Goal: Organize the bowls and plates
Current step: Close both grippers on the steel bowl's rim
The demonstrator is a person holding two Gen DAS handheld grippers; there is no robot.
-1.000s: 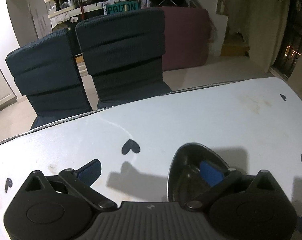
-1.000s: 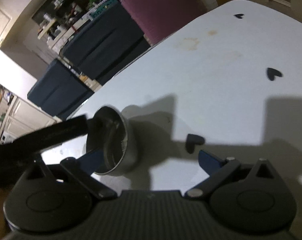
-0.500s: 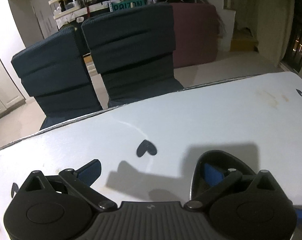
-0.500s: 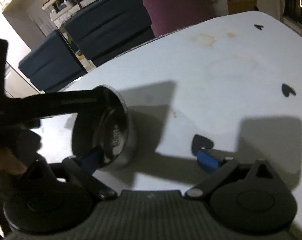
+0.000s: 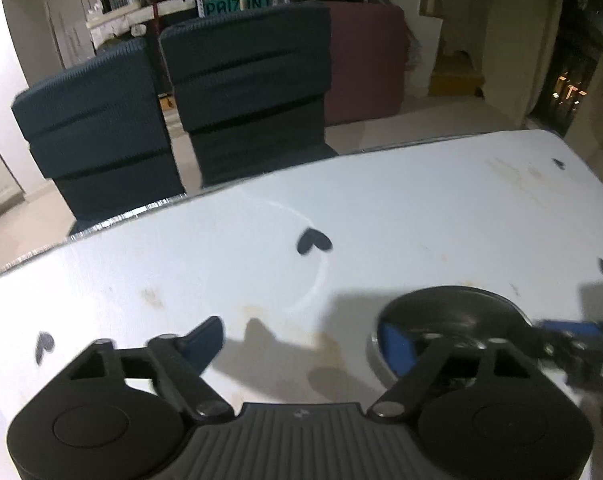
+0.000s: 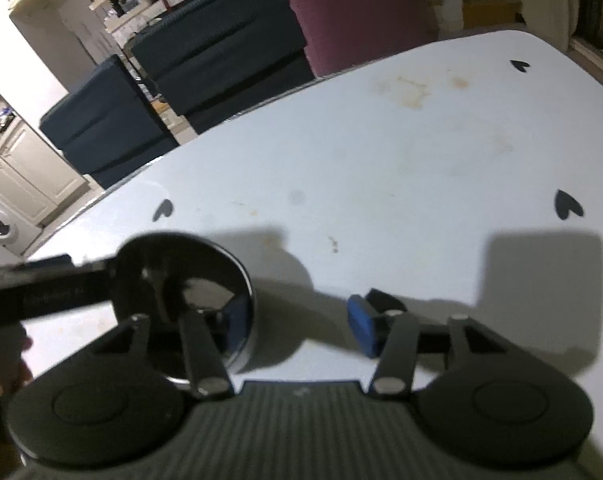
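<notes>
The steel bowl (image 5: 449, 320) is straddled at opposite rims by both closing grippers (image 5: 301, 340) (image 6: 297, 320); contact is seemingly not made.

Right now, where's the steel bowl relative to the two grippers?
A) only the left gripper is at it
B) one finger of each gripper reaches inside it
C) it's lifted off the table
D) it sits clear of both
B: the steel bowl rests on the white table with the left gripper's right finger inside it, and the right gripper's left finger inside it too.

We see a shiny silver steel bowl (image 5: 449, 312), blue-padded black tongs (image 5: 301, 340), and a white desk (image 5: 401, 208) dotted with black hearts.
</notes>
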